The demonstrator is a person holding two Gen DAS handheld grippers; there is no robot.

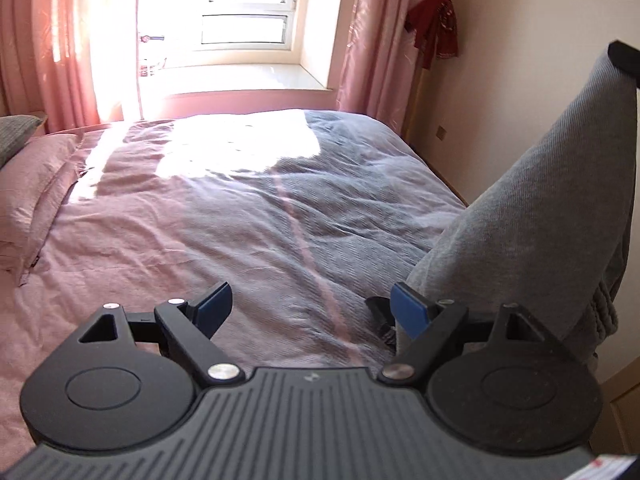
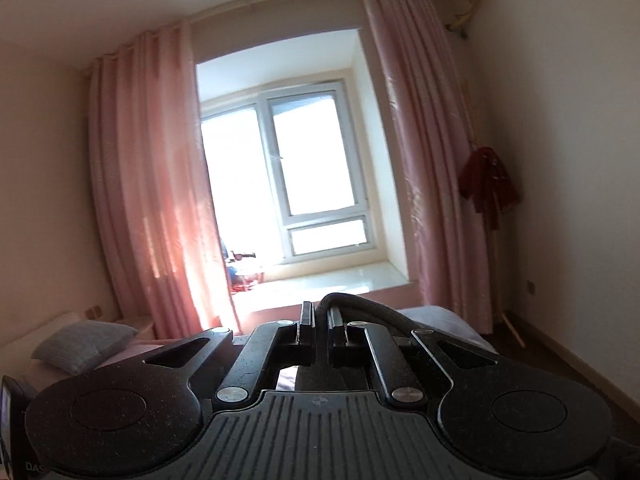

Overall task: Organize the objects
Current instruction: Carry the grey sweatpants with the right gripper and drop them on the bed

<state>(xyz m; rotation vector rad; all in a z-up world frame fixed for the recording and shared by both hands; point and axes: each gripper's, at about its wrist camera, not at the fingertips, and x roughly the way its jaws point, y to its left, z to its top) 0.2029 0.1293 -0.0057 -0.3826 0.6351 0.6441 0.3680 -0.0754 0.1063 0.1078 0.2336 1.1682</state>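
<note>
The left gripper (image 1: pixel 310 312) is held above the near edge of the bed (image 1: pixel 224 216), its blue-padded fingers (image 1: pixel 214 306) spread wide with nothing between them. A grey garment (image 1: pixel 532 208) is seen rising from beside the right finger up toward the top right corner of the left wrist view, where a black gripper tip (image 1: pixel 626 60) is fastened on it. In the right wrist view, the right gripper (image 2: pixel 320 326) is clenched on a dark fold of fabric (image 2: pixel 344 300) — raised toward the window (image 2: pixel 304 168) and pink curtains (image 2: pixel 148 184). A grey pillow (image 2: pixel 86 344) lies at the bed's head.
</note>
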